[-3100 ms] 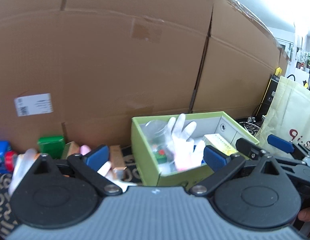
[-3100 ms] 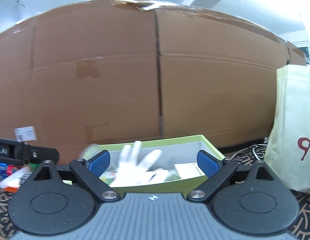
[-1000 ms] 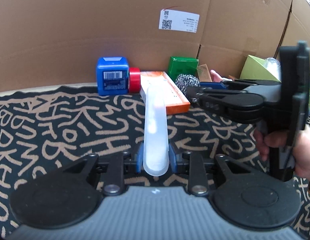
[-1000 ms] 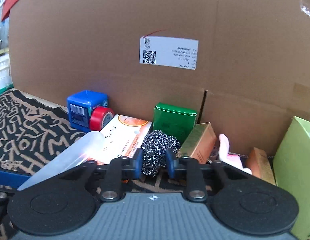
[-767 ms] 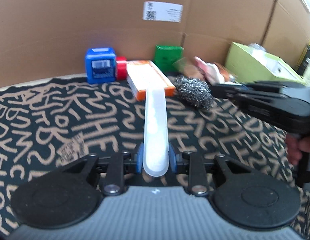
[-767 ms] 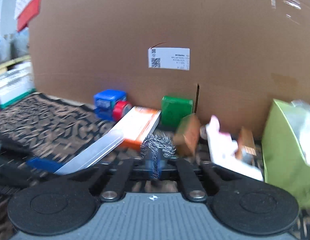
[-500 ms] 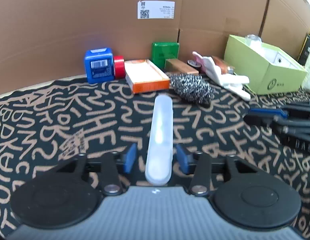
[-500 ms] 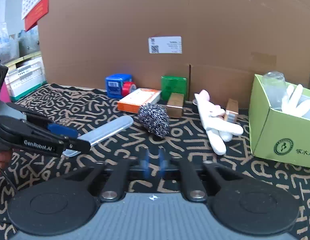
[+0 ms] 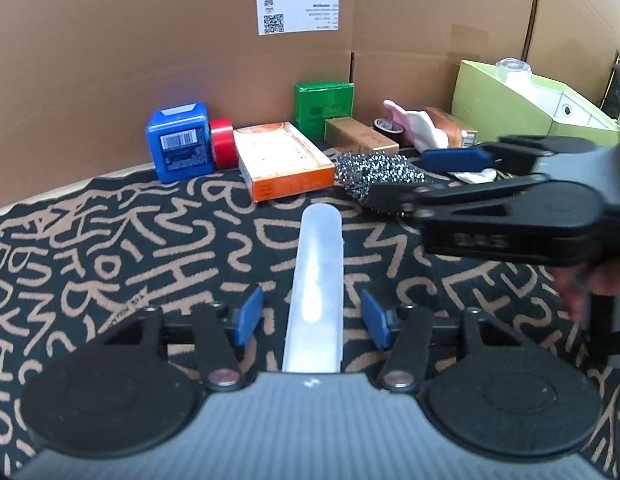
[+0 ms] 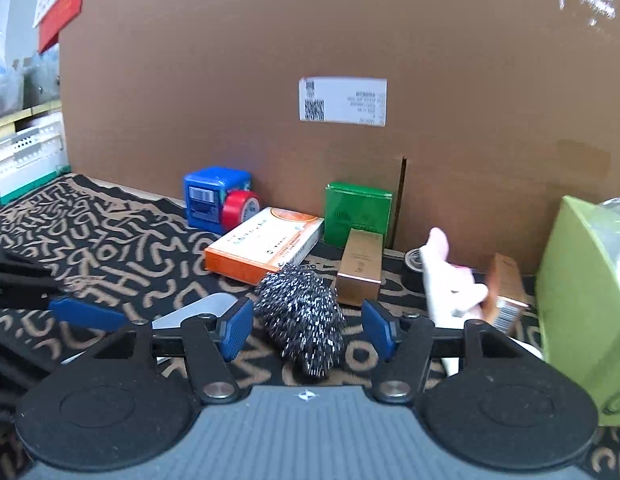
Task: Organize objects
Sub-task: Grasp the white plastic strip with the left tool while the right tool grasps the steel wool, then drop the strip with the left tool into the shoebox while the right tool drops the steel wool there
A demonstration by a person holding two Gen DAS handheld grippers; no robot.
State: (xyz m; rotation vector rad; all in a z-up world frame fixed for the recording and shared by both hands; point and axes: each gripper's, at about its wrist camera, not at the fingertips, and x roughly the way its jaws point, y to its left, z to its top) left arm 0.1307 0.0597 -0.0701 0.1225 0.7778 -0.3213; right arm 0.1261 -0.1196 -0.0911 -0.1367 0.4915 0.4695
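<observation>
A long translucent white case (image 9: 316, 288) lies on the patterned cloth between the open fingers of my left gripper (image 9: 312, 316), which do not touch it. A steel wool scrubber (image 10: 302, 316) lies on the cloth between the open fingers of my right gripper (image 10: 308, 330); it also shows in the left wrist view (image 9: 376, 172). The right gripper (image 9: 450, 176) reaches in from the right there. The case's end (image 10: 202, 306) shows in the right wrist view.
Along the cardboard wall stand a blue box (image 9: 180, 146), red tape roll (image 9: 223, 148), orange box (image 9: 284, 160), green box (image 9: 324, 108), gold box (image 10: 358, 266), a white-pink glove (image 10: 450, 284) and a lime green box (image 10: 582, 304) with a glass in it.
My left gripper opened and let the case down on the cloth. My right gripper set the scrubber down, pulled back shut, then opened and moved in around the scrubber again.
</observation>
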